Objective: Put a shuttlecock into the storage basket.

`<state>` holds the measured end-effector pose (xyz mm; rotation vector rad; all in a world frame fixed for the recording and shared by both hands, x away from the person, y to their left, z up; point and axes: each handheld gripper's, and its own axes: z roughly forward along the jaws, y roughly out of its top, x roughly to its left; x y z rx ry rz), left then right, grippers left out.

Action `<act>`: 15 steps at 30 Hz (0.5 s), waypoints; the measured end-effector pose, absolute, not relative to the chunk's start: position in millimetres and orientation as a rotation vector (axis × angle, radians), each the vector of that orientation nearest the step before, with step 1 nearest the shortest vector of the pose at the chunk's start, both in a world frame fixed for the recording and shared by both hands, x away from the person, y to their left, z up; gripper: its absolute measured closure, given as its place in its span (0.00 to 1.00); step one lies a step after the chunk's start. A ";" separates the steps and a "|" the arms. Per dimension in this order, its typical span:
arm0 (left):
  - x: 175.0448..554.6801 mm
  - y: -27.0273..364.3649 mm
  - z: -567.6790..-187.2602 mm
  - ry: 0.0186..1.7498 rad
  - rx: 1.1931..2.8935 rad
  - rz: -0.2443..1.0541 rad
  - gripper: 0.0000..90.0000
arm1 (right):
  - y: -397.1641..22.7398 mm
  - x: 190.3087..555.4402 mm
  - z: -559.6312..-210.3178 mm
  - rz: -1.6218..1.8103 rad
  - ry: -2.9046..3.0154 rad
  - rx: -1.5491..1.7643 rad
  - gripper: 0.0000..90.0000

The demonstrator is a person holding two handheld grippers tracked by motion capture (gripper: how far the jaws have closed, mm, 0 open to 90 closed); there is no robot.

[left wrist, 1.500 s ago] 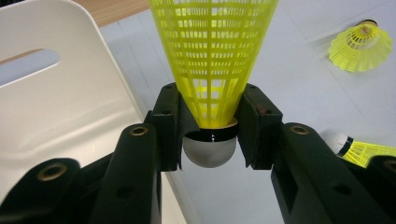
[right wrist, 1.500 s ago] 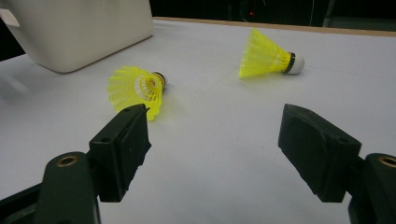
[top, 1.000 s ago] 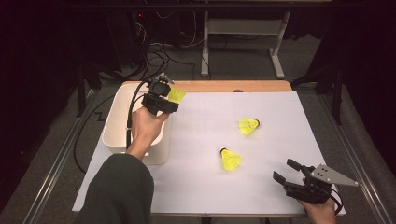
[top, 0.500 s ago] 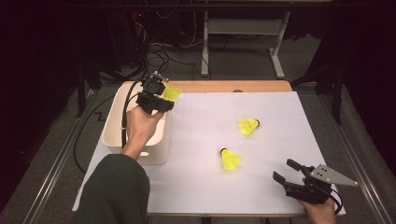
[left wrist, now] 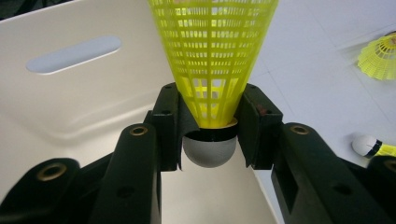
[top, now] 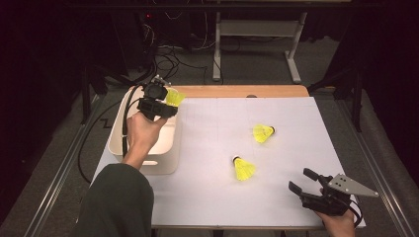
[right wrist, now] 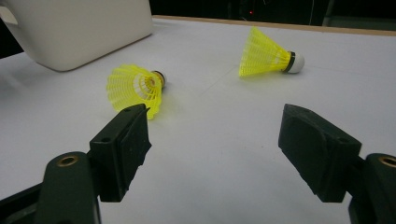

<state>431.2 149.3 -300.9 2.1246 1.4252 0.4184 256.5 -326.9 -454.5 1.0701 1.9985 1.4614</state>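
Note:
My left gripper (top: 157, 103) hangs over the white bin (top: 118, 133) at the table's far left, shut on a yellow shuttlecock (top: 174, 97). In the left gripper view its pads clamp the shuttlecock (left wrist: 212, 70) just above the grey cork, skirt pointing away, over the bin's inside (left wrist: 70, 93). Two more yellow shuttlecocks lie on the white table: one (top: 243, 168) at the middle front, one (top: 263, 132) farther back. My right gripper (top: 305, 180) rests open at the front right corner with nothing between its fingers; its view shows both shuttlecocks, the nearer (right wrist: 134, 88) and the farther (right wrist: 267, 55).
The white sheet (top: 217, 197) covers the table, with a wooden strip (top: 237, 91) along the far edge. A black cable (top: 86, 143) trails off the left side from the left gripper. Table legs and cables stand in the dark beyond the far edge.
My left gripper with the shuttlecock has shifted a little left and toward the far side, over the bin. The right gripper has stayed still.

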 end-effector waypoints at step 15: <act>436.8 160.9 -310.0 1.469 2.092 0.416 0.70 | -326.8 256.4 -454.5 1.460 1.999 1.068 0.28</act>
